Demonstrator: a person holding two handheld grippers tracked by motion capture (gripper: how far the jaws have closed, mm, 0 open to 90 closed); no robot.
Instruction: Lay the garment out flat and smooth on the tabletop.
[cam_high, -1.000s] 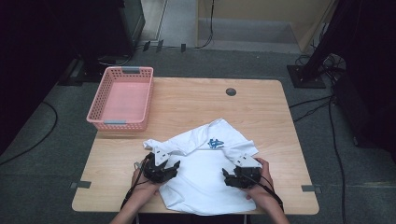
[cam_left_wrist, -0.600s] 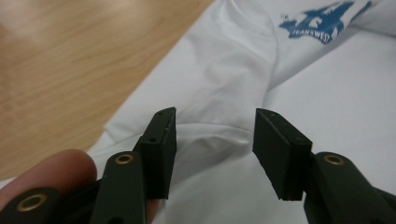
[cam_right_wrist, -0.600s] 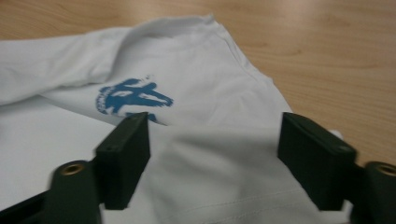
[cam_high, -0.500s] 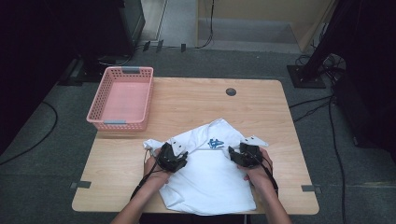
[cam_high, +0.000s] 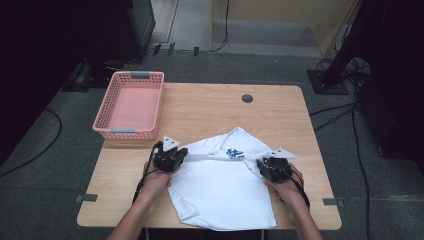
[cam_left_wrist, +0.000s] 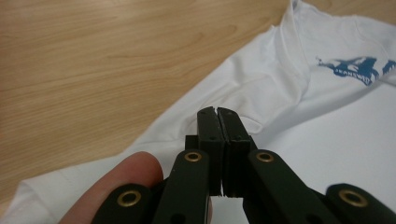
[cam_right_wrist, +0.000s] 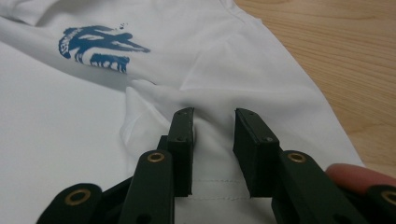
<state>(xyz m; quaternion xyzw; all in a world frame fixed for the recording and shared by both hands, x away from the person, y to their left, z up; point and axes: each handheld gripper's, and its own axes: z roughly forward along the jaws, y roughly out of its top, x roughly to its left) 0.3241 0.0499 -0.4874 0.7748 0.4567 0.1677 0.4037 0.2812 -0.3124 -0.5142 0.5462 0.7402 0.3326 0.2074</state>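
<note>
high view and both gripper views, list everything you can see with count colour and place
t-shirt: one, white with a blue print near the collar, spread on the near half of the table
basket: one, pink with grey handles, nothing in it, far left corner of the table
table: one, light wood, centre of the high view
cable port: one, dark round, far side of the table
cables: several, black, on the grey floor to the right
left tongs: one, black, jaws together over the shirt's left edge; whether they pinch cloth I cannot tell
right tongs: one, black, jaws apart with shirt fabric between them
hands: two, one behind each pair of tongs
</note>
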